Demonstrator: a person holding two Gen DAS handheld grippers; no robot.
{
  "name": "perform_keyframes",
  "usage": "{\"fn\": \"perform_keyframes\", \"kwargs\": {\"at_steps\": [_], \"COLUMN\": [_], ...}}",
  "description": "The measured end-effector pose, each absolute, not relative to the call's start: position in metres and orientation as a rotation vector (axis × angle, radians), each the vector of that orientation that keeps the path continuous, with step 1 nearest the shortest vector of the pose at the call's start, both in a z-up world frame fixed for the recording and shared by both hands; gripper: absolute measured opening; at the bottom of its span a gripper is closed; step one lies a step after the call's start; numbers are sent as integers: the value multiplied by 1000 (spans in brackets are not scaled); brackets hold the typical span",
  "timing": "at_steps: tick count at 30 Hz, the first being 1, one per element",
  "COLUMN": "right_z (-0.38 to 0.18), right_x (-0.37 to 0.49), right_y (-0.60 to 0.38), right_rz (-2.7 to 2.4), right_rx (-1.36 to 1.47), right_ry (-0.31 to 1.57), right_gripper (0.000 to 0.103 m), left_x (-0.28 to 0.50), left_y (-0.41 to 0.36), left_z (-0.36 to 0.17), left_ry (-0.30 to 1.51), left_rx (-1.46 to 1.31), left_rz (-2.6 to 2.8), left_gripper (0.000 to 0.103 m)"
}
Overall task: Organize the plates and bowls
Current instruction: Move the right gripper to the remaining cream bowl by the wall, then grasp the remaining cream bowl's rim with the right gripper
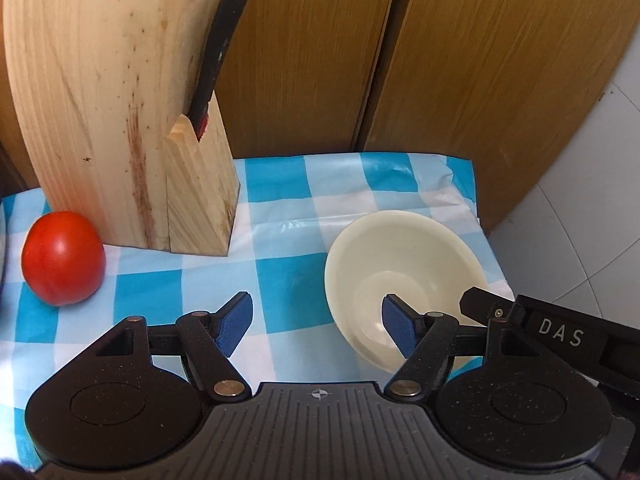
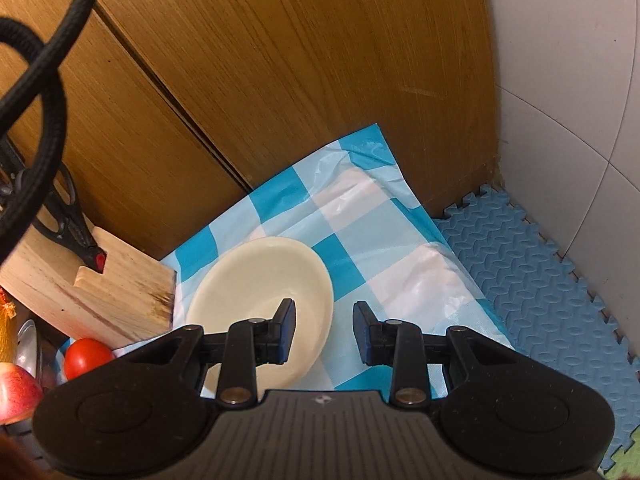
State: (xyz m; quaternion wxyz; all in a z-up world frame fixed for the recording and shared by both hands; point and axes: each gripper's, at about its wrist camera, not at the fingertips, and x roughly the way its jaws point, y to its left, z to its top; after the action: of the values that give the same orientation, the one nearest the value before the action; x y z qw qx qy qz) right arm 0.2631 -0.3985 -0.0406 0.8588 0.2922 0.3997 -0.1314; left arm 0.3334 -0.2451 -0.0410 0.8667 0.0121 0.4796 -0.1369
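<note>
So on the blue-checked tablecloth (image 1: 280,276) there's a tomato (image 1: 63,258) far left, then the wooden knife block (image 1: 120,120), then the cream bowl (image 1: 404,280) near the right edge, with the left gripper (image 1: 316,320) and right gripper (image 2: 324,328) both spread apart, holding nothing.

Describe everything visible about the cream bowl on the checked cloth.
The cream bowl is round, smooth and matte, plastic-looking, with a wide flaring rim and a small flat base. It sits upright and empty on the blue-and-white checked cloth, near the table's right edge, right of the wooden knife block. Both open grippers hover near its rim; contact is unclear.
</note>
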Motion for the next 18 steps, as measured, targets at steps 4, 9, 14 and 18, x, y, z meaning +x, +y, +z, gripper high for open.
{"fn": "perform_keyframes", "kwargs": {"at_steps": [4,9,14,18], "right_z": [-47,-51,-59,-59], "right_x": [267,272,273,272], "right_y": [-402,-396,-394,-392], "right_rz": [-256,-241,-212,-199], "right_rx": [640,617,648,650], "right_ry": [852,876,909,907], "right_gripper": [29,29,19,14], "left_x": [340,343,342,339], "left_y": [-251,-253,-256,-256], "left_z": [-54,-62,-67,-67], "left_ry": [1030,1048,1057,1057], "left_rx": [27,38,78,75], "left_rz": [-287,-283,-295,-310], "left_gripper": [74,57,47,39]}}
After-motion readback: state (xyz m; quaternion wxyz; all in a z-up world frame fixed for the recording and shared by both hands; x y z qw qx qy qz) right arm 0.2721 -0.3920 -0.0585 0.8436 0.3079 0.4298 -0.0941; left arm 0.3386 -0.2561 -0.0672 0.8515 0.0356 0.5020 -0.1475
